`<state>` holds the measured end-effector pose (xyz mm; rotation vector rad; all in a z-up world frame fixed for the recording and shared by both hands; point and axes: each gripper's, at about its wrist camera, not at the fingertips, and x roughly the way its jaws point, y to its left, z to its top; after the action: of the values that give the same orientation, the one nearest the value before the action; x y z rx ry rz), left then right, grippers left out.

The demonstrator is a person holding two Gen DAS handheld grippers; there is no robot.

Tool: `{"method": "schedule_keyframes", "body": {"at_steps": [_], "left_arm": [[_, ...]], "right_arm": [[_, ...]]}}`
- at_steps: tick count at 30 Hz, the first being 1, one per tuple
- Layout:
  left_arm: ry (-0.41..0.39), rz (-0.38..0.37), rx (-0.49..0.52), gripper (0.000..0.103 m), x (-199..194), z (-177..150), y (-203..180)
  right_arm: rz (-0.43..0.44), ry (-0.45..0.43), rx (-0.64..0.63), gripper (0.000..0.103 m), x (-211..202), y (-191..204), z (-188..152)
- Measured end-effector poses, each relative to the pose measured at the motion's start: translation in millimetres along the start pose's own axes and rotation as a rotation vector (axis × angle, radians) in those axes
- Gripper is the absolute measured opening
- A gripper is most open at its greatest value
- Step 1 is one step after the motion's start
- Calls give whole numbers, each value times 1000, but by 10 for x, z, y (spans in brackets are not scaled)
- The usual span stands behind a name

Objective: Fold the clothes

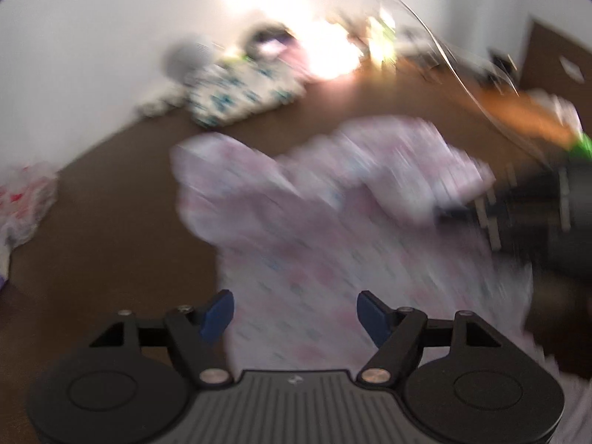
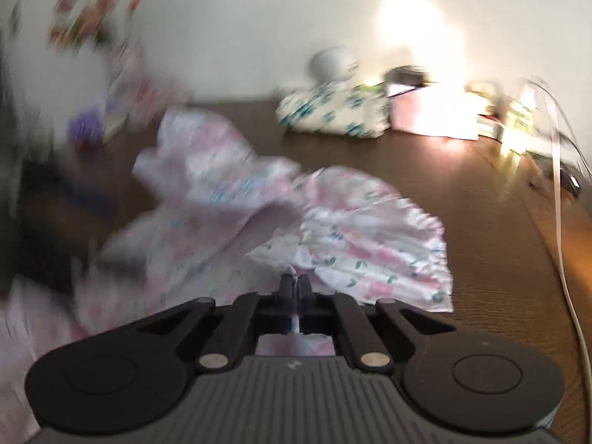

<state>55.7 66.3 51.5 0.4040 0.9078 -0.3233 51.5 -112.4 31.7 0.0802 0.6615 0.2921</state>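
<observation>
- The pink floral garment [image 2: 281,214] lies rumpled on the brown worktop [image 2: 481,229], just ahead of both tools; no neat fold shows yet, so most of the folding looks left to do.
- Right tool [image 2: 295,281]: pressed together, pinching a gathered edge of the garment.
- Left tool [image 1: 296,314]: spread, nothing between its fingers, cloth below it.
- A folded blue-patterned cloth [image 2: 333,114] sits far ahead, possibly finished.
- Blur and bunching hide the garment's long axis; its ruffled hem fans right of the right tool.
</observation>
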Motion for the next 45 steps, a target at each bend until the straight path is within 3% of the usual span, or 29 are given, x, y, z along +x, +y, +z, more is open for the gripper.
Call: {"method": "schedule_keyframes", "body": {"at_steps": [5,6,7,9,10,13,17,20,23,24,28,33,35,38,40,41,42,43,45], "left_arm": [[-2,107,44,73,164,12,-269],[3,99,37,73,174,32,-277],[6,92,33,73,183,59,-283],[9,97,50,73,204,121,-311],[4,112,68,73,212,152,-340],[-1,165,124,73,305,261,-433],[3,235,141,71,470,424,-451],[1,219,103,51,560,523,-368],[5,223,89,18,591,527,-307],[4,220,84,2,586,519,-277],[-81,210,26,2,332,512,10],[-201,131,-300,2,-246,263,1033],[-174,198,-414,2,-248,36,1421],[-37,395,-566,6,-22,-307,1775],[5,426,-599,8,-6,-460,1797],[-35,388,-597,10,-100,-513,1739],[-83,340,-594,21,-213,-559,1662],[-121,290,-582,43,-318,-598,1568],[-146,191,-494,63,-461,-672,1272]], "right_arm": [[24,-103,424,1,-270,-788,63],[1,-113,486,2,-299,-923,56],[-78,-123,490,5,-317,-983,45],[-246,-157,349,9,-382,-875,33],[-278,-183,278,9,-432,-782,22],[-203,-266,119,9,-623,-447,-33],[-33,-104,-68,9,-410,-2,-185],[-9,-2,-122,9,-160,178,-313],[-2,42,-141,9,-77,235,-378],[-2,57,-142,9,-75,233,-387],[-5,91,-170,9,-55,214,-429],[-4,105,-189,8,-29,221,-387],[-13,105,-197,8,-26,240,-391],[-28,102,-209,9,-28,278,-404],[-27,99,-211,10,-29,279,-406],[-23,99,-204,10,-40,271,-403],[-16,100,-192,11,-61,261,-394],[-10,102,-181,16,-82,250,-386],[22,80,-172,20,-216,259,-389]]}}
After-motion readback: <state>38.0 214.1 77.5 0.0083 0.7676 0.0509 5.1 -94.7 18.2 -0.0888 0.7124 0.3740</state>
